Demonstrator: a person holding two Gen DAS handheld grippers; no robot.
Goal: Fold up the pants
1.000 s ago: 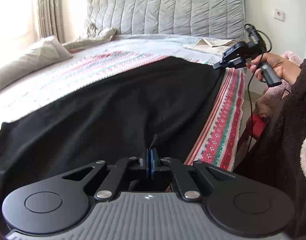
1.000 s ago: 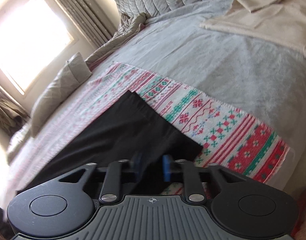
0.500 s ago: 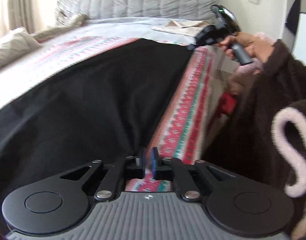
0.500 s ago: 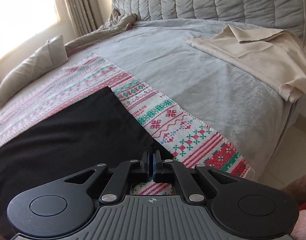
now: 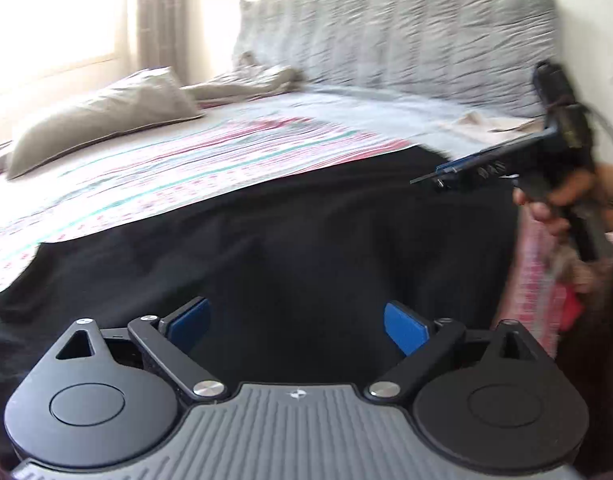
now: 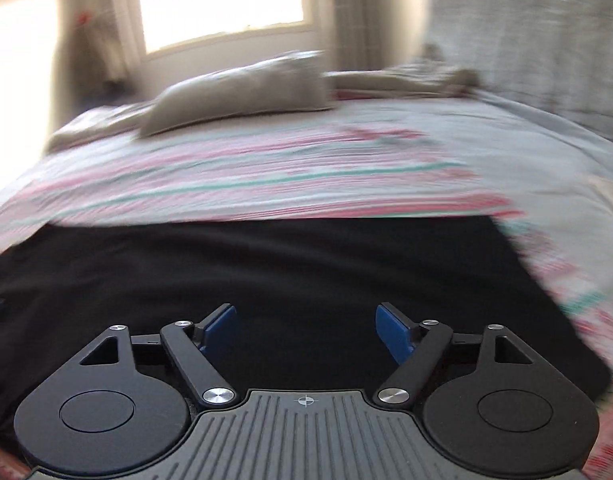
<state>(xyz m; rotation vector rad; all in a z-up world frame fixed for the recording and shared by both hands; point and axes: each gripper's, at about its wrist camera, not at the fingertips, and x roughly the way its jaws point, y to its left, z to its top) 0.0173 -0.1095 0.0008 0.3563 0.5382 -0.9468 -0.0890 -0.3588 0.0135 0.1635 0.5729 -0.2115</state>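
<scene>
Black pants (image 5: 306,240) lie spread flat on a patterned red, green and white blanket (image 5: 186,164) on the bed. They also show in the right wrist view (image 6: 286,264). My left gripper (image 5: 296,326) is open and empty above the pants' near edge. My right gripper (image 6: 306,330) is open and empty over the pants. It also shows in the left wrist view (image 5: 458,170), held in a hand at the right above the pants' far corner. Both views are blurred by motion.
A grey pillow (image 5: 98,116) lies at the far left of the bed. A grey quilted headboard cushion (image 5: 406,40) stands at the back. A beige cloth (image 5: 490,124) lies near it. A bright window (image 6: 222,0) is behind the bed. The bed edge (image 5: 534,280) drops at the right.
Both grippers have let go of the pants and opened wide. Both views have swung to the left across the bed. The pants now lie flat.
</scene>
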